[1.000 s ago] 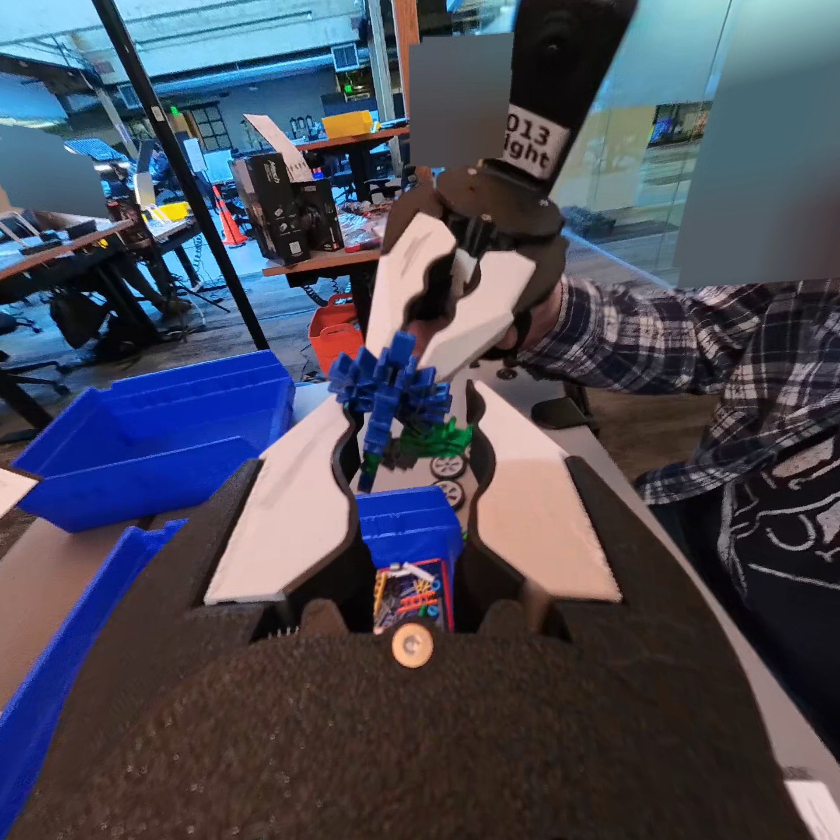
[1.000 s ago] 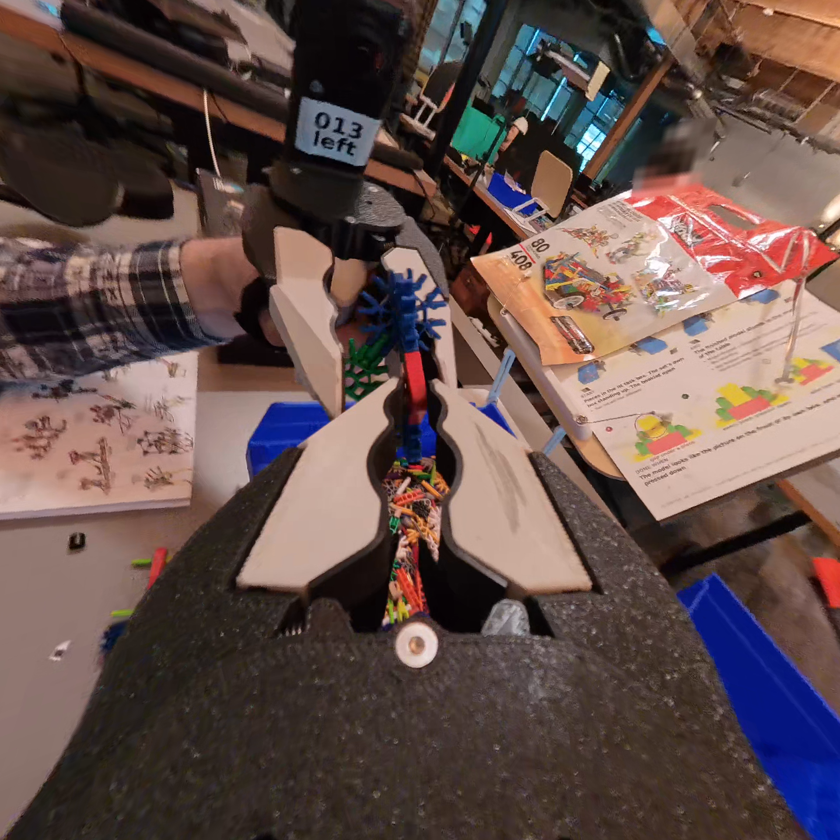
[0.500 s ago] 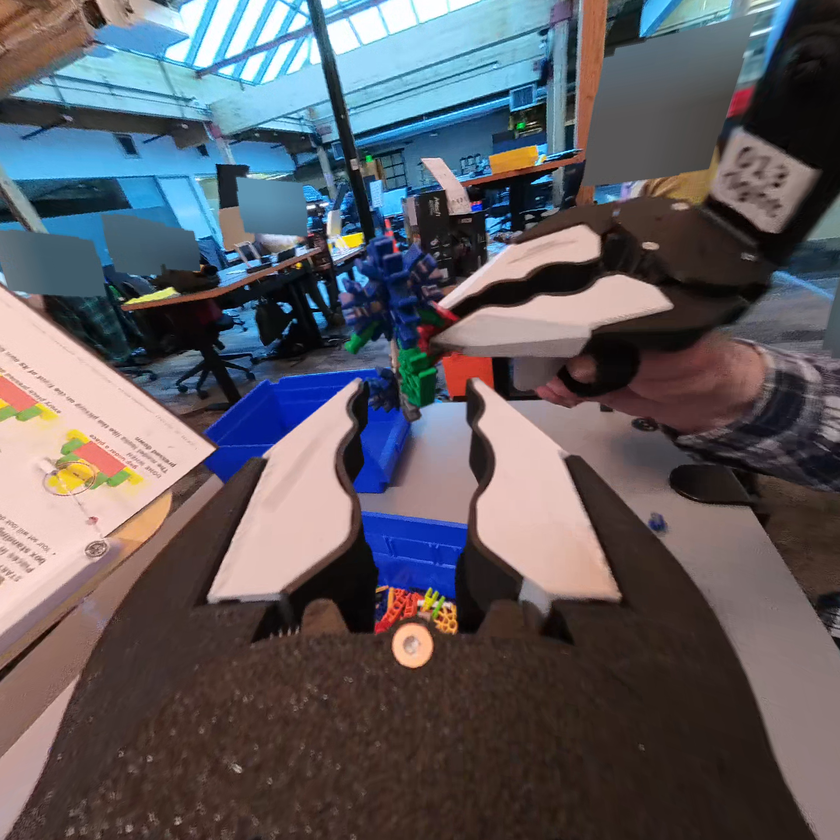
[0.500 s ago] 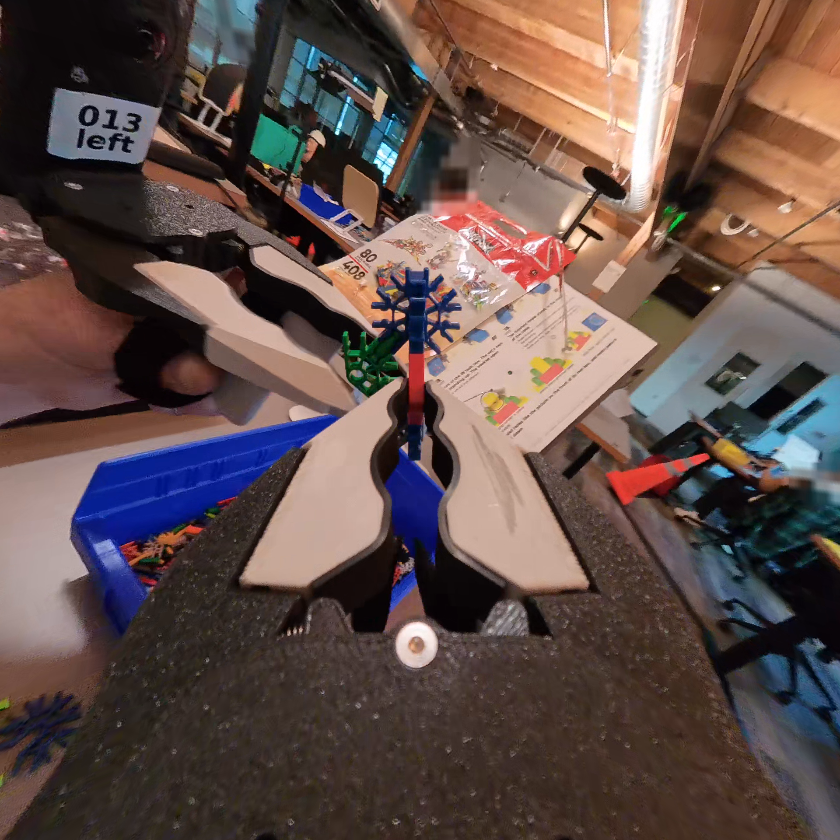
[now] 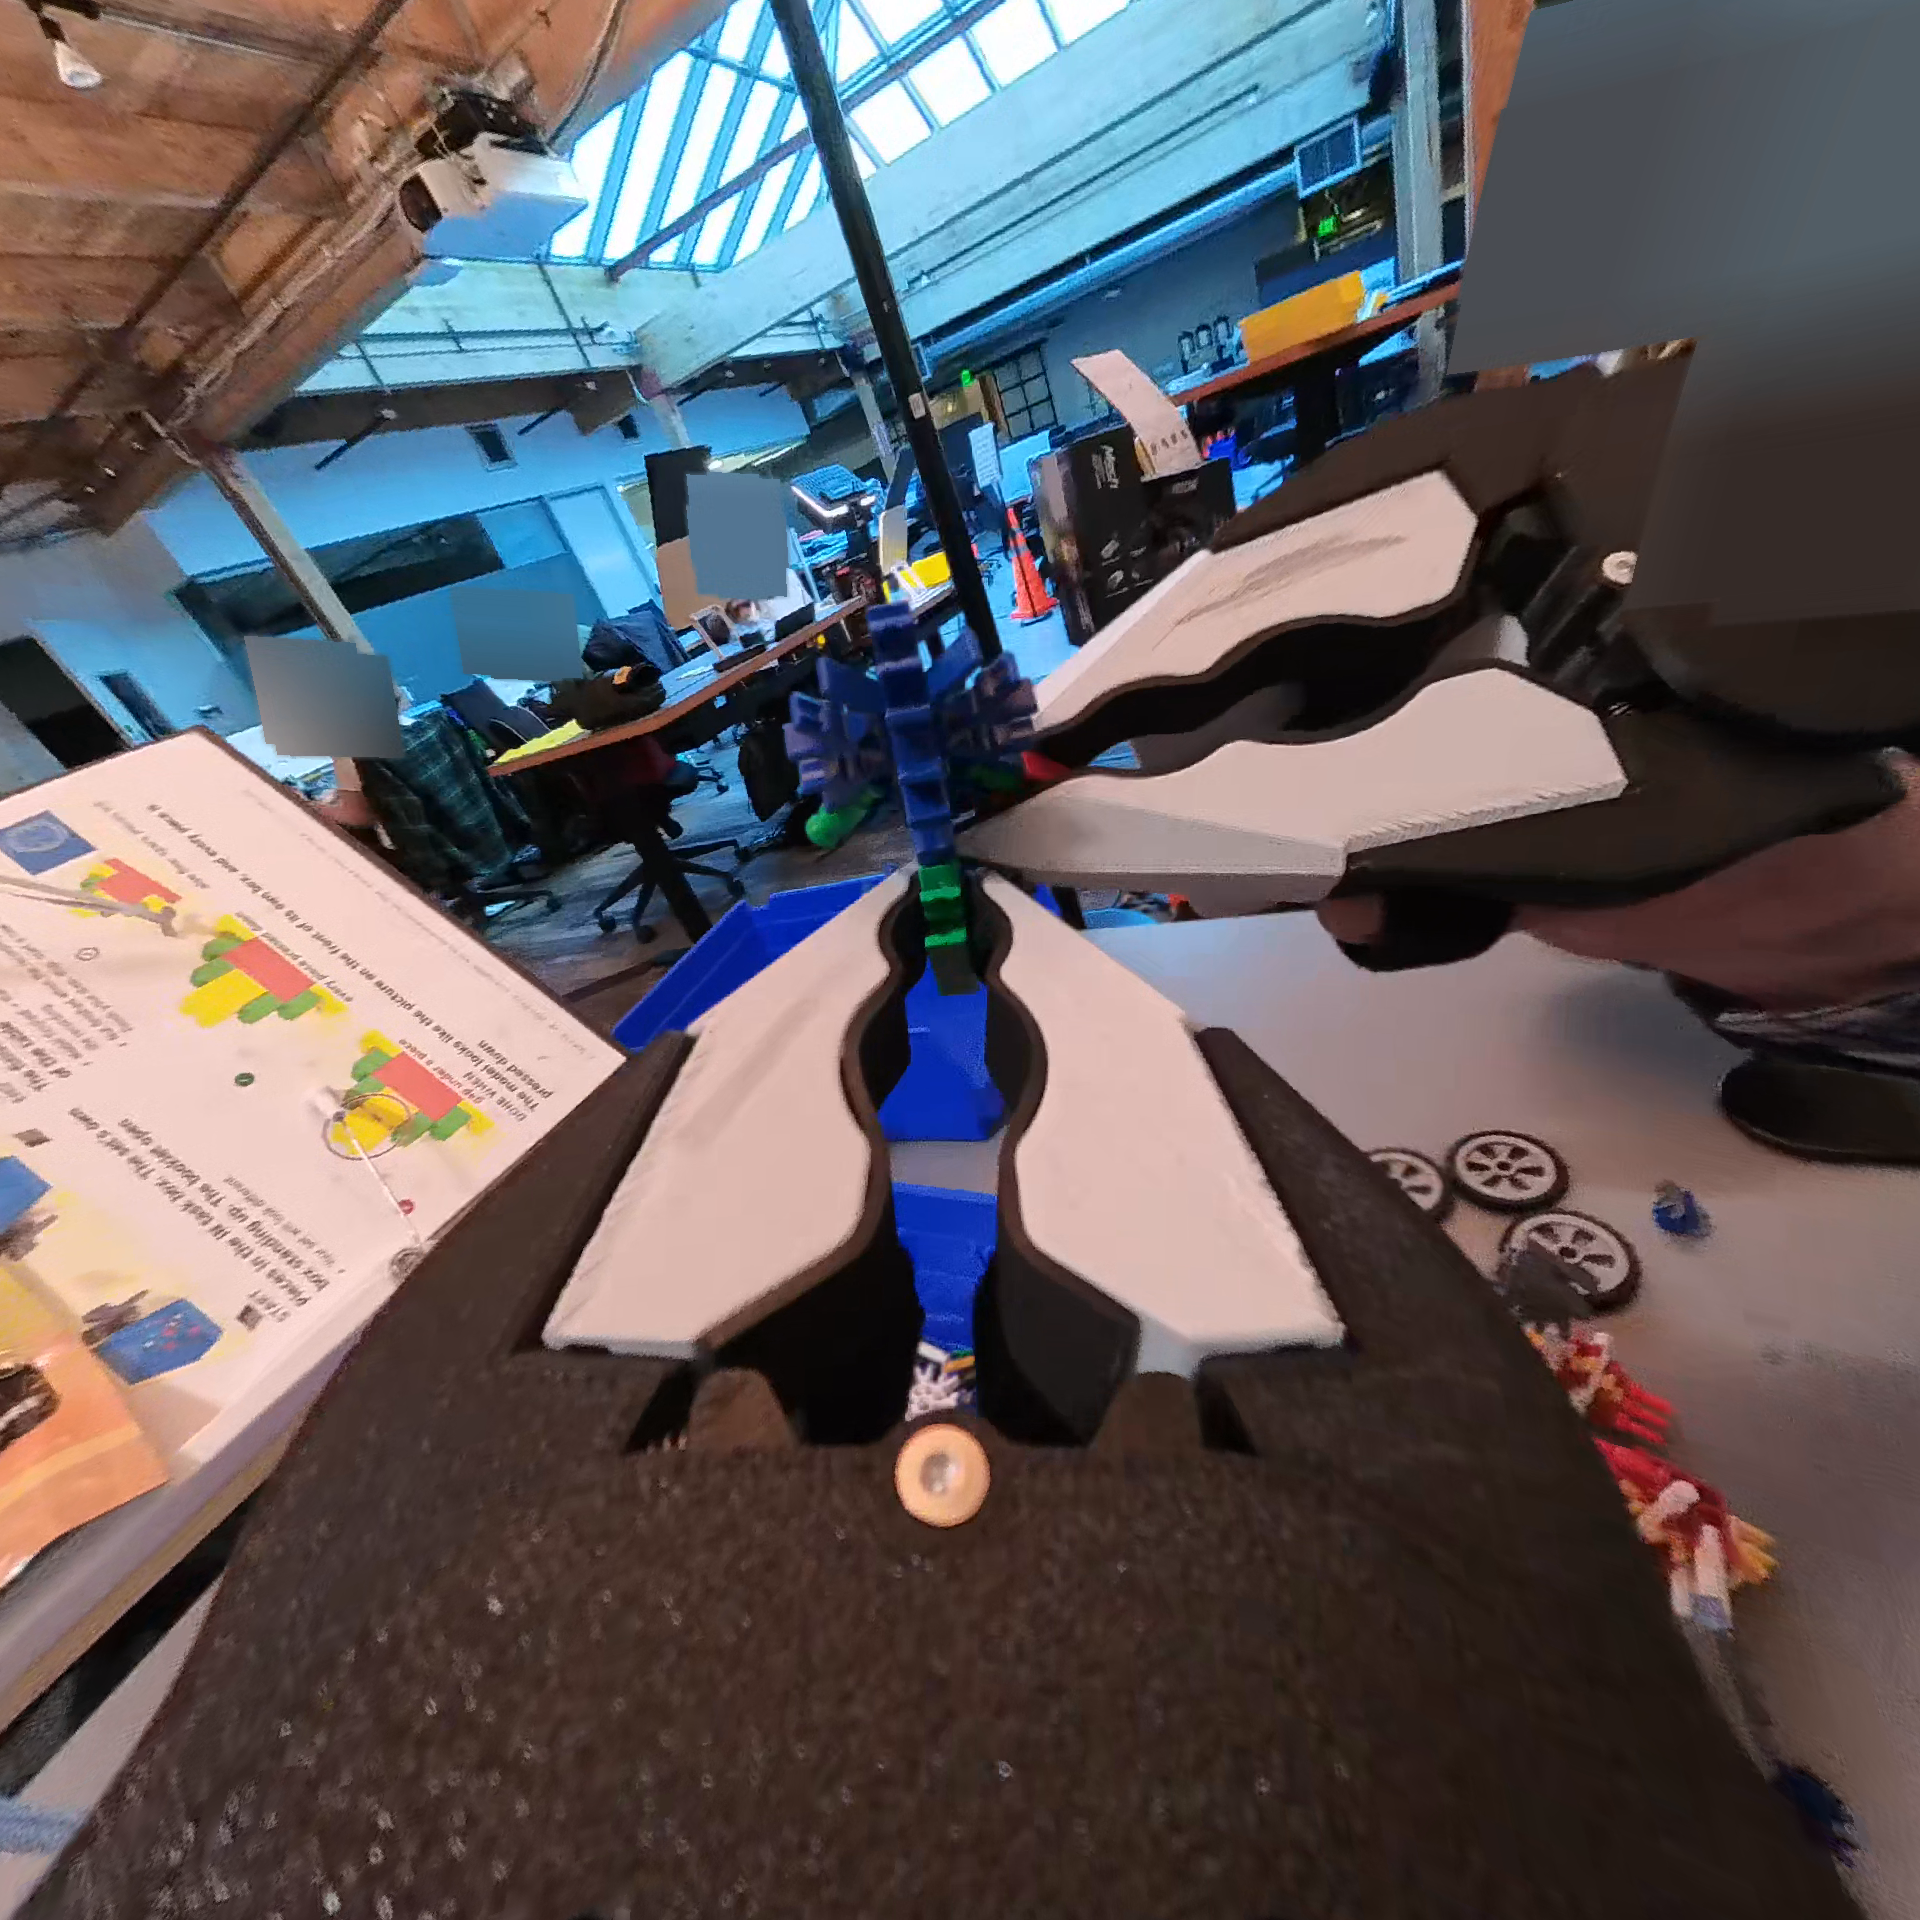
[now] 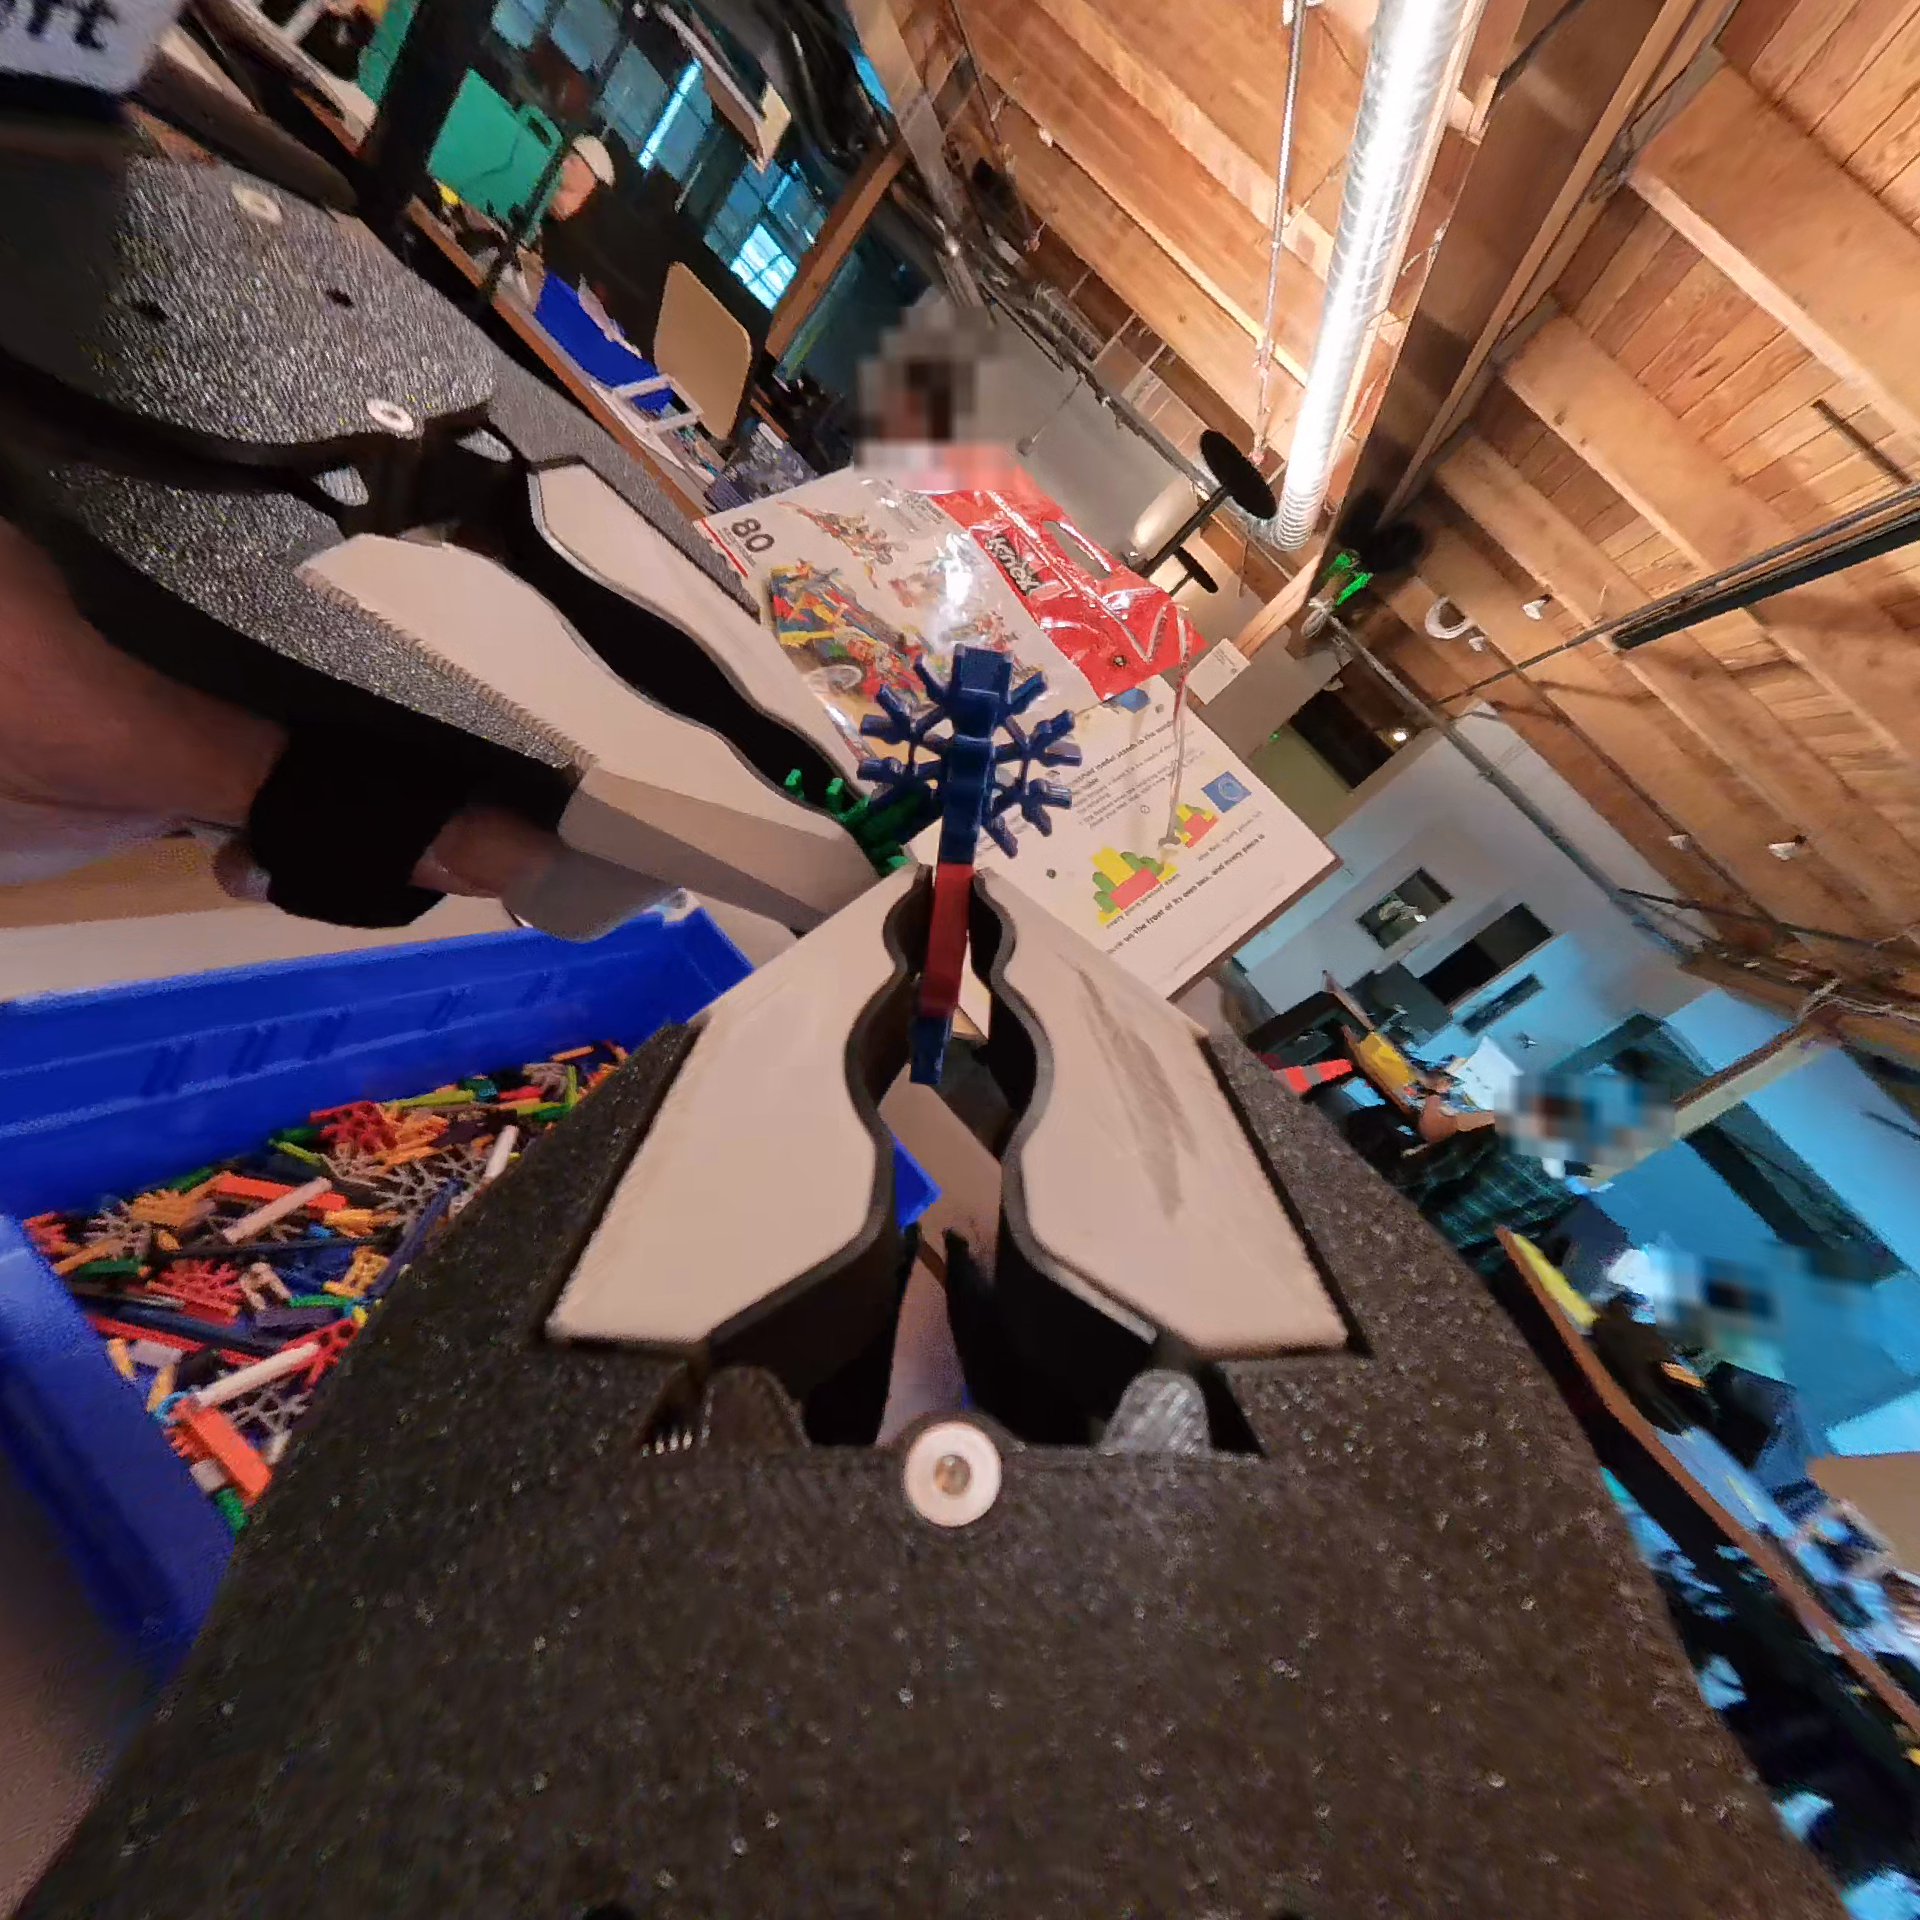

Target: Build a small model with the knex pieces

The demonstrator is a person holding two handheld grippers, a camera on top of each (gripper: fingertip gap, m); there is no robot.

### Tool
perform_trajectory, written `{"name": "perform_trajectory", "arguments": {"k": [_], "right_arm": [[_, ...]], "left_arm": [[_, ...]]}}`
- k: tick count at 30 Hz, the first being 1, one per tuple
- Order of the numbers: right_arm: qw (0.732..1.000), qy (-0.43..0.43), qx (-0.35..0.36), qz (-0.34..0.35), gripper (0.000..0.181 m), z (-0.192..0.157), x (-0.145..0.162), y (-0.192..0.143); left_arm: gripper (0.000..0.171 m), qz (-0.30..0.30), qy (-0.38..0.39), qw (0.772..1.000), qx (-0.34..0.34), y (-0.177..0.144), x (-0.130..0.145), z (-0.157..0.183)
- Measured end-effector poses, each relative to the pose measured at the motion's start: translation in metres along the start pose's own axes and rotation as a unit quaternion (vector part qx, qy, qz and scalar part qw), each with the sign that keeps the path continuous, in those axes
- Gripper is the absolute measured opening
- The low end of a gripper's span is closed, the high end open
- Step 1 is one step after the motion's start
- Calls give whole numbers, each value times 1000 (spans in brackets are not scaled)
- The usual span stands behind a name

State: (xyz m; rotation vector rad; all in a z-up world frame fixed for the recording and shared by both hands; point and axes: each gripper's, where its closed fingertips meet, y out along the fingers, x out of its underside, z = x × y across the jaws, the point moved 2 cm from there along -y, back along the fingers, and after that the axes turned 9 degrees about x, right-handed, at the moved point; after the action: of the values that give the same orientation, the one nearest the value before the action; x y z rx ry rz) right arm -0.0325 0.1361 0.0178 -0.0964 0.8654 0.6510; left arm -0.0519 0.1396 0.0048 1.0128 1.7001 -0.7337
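Toy assembly [image 5: 914,748] sat in mid-air between both grippers, above the table [image 5: 1351,1039]: blue snowflake connectors on top, a green connector [image 5: 943,914] at one end, a red rod [image 6: 943,935] at the other.

Left gripper [image 5: 945,904] was clamped on the green connector at the fingertips. Right gripper [image 6: 948,914] was clamped on the red rod, also right at the tips. In the left view the right gripper came in from the side, tips touching the assembly.

Handling, my read: light, stiff plastic, snap-fit joints. Joints likely pop apart under twist or side load. Thin rod could slip or pivot in the tips; the connector's flat faces look like the safer hold.

Blue bin [image 6: 312,1039] of loose mixed pieces sat below. Instruction sheet [image 6: 1174,831] stood behind. Wheels [image 5: 1507,1169] lay on the table, well apart.
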Motion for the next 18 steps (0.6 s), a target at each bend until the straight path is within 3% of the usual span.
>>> {"name": "perform_trajectory", "arguments": {"k": [2, 7, 16, 18], "right_arm": [[999, 41, -29, 2, 3, 2, -2, -1], [975, 153, -160, 18, 3, 3, -2, -9], [920, 215, -324, 48, 2, 2, -7, -31], [895, 251, -364, 63, 2, 3, -10, -36]], "left_arm": [[3, 12, -28, 999, 18, 0, -3, 2], [4, -17, -9, 998, 60, -3, -6, 13], [4, -16, -22, 987, 158, -10, -12, 36], [2, 18, -47, 978, 202, -14, -19, 43]]}}
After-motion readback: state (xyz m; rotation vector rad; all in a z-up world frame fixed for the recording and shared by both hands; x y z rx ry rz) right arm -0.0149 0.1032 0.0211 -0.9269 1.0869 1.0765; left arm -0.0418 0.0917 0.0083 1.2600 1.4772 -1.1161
